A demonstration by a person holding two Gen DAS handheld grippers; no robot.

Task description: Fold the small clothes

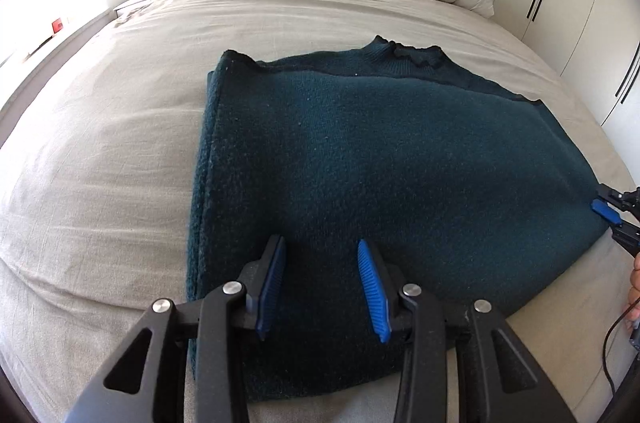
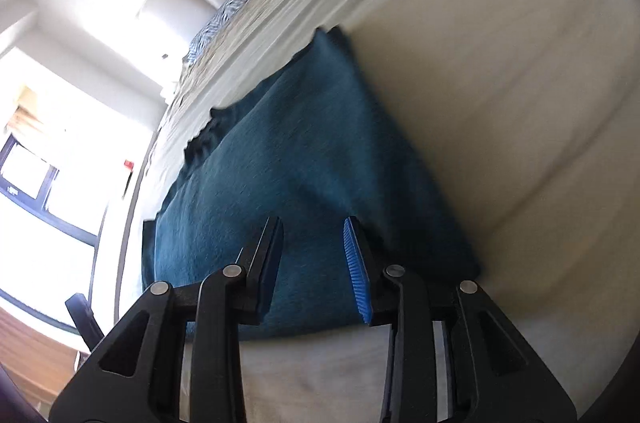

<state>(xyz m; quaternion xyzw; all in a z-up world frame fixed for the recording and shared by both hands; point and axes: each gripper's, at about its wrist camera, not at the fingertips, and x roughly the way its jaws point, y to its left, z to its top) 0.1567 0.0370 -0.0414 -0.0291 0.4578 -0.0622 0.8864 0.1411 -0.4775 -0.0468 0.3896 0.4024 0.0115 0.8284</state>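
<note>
Dark teal sweater (image 1: pixel 360 159) flat on bed (image 1: pixel 100 143), collar far. Left hand-held gripper (image 1: pixel 322 289) spread over near hem; right hand-held gripper (image 2: pixel 314 271) spread, empty, at hem's right corner.

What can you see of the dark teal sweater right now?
The sweater is dark teal, a thick nubby knit with a ribbed collar at its far edge. It lies flat on the beige bed sheet, already folded, layers stacked along its left edge. The left gripper hovers open over its near hem; the right gripper stands open at its right corner.
</note>
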